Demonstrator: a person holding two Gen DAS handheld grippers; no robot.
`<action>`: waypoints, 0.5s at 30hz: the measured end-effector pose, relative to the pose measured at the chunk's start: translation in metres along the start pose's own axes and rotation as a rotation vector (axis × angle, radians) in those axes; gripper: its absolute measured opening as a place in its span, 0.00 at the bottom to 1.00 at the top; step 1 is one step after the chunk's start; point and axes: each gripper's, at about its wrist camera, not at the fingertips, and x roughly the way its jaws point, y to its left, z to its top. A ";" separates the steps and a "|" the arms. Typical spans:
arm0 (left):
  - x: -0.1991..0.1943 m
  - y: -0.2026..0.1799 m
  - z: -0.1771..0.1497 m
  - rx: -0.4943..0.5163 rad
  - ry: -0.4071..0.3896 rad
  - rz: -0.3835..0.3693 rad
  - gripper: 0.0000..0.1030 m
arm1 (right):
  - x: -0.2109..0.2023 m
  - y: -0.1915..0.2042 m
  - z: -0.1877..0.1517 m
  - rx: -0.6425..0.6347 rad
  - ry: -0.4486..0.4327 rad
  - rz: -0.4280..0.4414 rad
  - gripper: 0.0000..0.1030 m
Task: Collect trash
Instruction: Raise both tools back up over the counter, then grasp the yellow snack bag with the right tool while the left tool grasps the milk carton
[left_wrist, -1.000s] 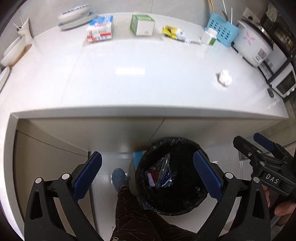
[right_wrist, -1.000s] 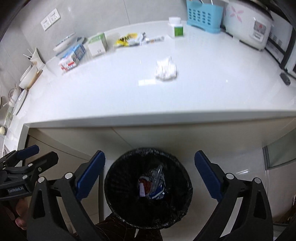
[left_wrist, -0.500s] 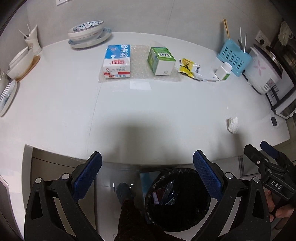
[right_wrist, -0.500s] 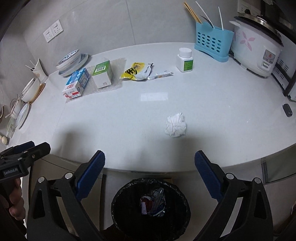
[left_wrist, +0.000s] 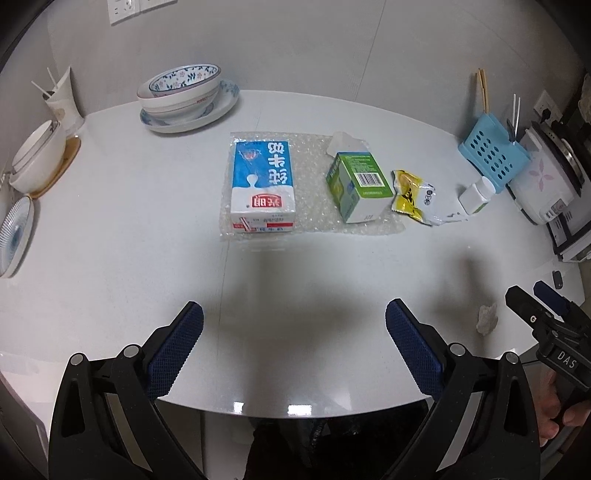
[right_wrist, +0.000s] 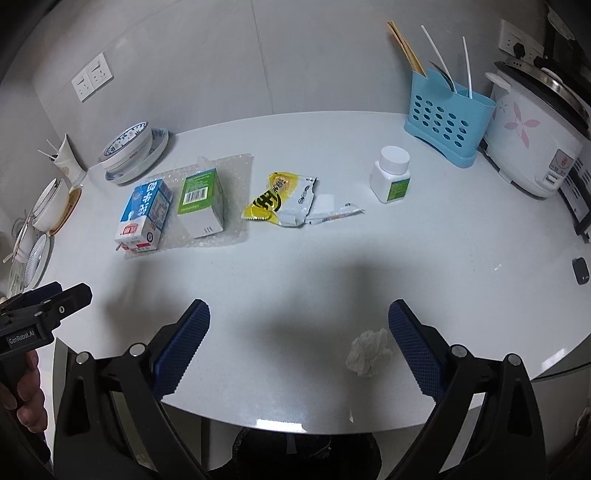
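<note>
On the white counter (left_wrist: 147, 240) lie a blue milk carton (left_wrist: 263, 186) and a green box (left_wrist: 360, 186) on bubble wrap, and a yellow wrapper (left_wrist: 412, 195). A crumpled white tissue (right_wrist: 369, 352) lies near the front edge, just left of my right gripper's right finger; it also shows in the left wrist view (left_wrist: 487, 319). My left gripper (left_wrist: 293, 345) is open and empty over the front of the counter. My right gripper (right_wrist: 299, 343) is open and empty. The black bin's rim (right_wrist: 306, 448) peeks out below the counter edge.
Stacked bowls (left_wrist: 183, 98) and dishes (left_wrist: 35, 157) stand at the back left. A white pill bottle (right_wrist: 391, 179), blue utensil caddy (right_wrist: 445, 118) and rice cooker (right_wrist: 535, 147) stand at the right. A small dark object (right_wrist: 580, 270) lies at the far right.
Both grippers have risen from over the trash bin under the counter to above the countertop. The bin has dropped almost out of view. Both stay open.
</note>
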 end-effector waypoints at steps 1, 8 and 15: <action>0.003 0.003 0.007 0.001 0.000 0.001 0.94 | 0.003 0.001 0.006 0.001 0.001 -0.003 0.91; 0.025 0.028 0.046 -0.013 0.021 0.016 0.94 | 0.031 0.009 0.044 0.017 0.030 -0.033 0.91; 0.051 0.047 0.085 -0.025 0.039 0.044 0.94 | 0.061 0.012 0.078 0.052 0.069 -0.041 0.91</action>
